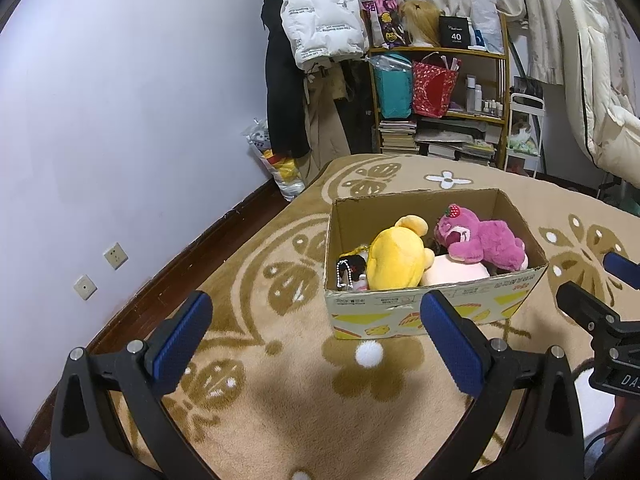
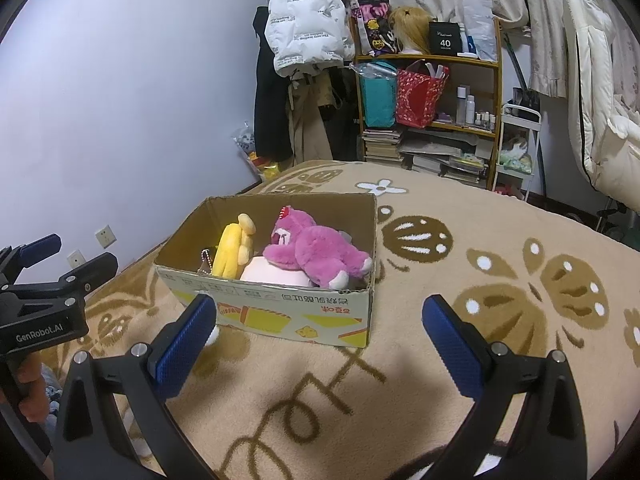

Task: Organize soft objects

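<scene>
An open cardboard box (image 1: 432,304) (image 2: 280,312) stands on a beige patterned blanket. Inside lie a yellow plush (image 1: 394,258) (image 2: 230,254), a magenta bear plush (image 1: 484,240) (image 2: 316,248), a pale pink soft item (image 1: 452,272) (image 2: 272,274) and a small black-and-white keychain toy (image 1: 352,270). My left gripper (image 1: 316,316) is open and empty, held above the blanket in front of the box. My right gripper (image 2: 320,320) is open and empty, in front of the box's near right corner. Each gripper shows at the edge of the other's view.
The blanket (image 1: 280,400) (image 2: 500,240) covers a bed against the lilac wall (image 1: 120,120). A shelf (image 1: 440,100) with bags, books and bottles, hanging coats (image 1: 316,20) and a white chair (image 1: 600,100) stand behind.
</scene>
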### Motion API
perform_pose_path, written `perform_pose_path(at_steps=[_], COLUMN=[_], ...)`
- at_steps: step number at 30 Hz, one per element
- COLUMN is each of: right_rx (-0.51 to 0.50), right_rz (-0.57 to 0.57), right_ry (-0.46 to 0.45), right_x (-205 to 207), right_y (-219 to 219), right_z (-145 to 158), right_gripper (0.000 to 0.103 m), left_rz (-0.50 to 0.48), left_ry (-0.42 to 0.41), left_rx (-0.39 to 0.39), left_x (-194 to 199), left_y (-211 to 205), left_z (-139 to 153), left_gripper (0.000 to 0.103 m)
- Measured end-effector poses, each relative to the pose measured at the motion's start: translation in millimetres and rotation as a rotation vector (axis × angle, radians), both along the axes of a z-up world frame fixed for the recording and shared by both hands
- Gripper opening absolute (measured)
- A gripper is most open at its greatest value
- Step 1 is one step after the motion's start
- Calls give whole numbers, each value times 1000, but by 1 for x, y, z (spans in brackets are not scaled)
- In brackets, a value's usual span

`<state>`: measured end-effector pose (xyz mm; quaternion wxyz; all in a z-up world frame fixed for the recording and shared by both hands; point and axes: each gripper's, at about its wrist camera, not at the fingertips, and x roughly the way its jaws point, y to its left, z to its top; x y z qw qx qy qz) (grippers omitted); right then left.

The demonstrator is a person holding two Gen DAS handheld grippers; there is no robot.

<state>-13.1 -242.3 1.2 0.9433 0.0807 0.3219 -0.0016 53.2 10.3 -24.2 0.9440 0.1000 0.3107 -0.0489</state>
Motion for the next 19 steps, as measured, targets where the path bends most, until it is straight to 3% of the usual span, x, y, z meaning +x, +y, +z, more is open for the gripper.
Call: perform_pose_path(at_steps=[19], right_rx=[5], right_rz=[-4], right_ry=[1], right_x=[-1], right_y=[-1], right_z=[0], right_gripper=[103], left_rz=[-3], left_ry=[4], left_rx=[8], left_x=[1], left_y=[0], left_z=[-2], left_gripper=[103])
